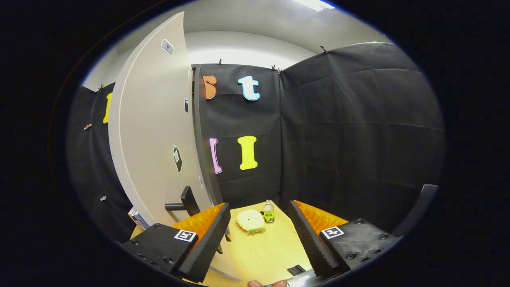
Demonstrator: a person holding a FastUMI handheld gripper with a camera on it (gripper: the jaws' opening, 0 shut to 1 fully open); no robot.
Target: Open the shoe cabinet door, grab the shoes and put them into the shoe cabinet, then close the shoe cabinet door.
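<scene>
My gripper (259, 208) is open, and nothing sits between its fingers. The pale grey cabinet door (155, 131) rises tall on the left, seen at a slant, with its dark edge (201, 135) facing the back wall. Its black handle (181, 204) juts out just beside and behind the left finger (207, 235), apart from it. Beyond the fingers, a pale yellow plush shoe (250, 221) lies on the wooden table (263, 251). The cabinet's inside is hidden.
A small bottle (269, 211) with a green label stands right of the shoe, almost touching it. A small black piece (297, 270) lies on the table near the right finger. A person's fingertip (267, 283) shows below. A dark curved bar (418, 207) stands at the far right.
</scene>
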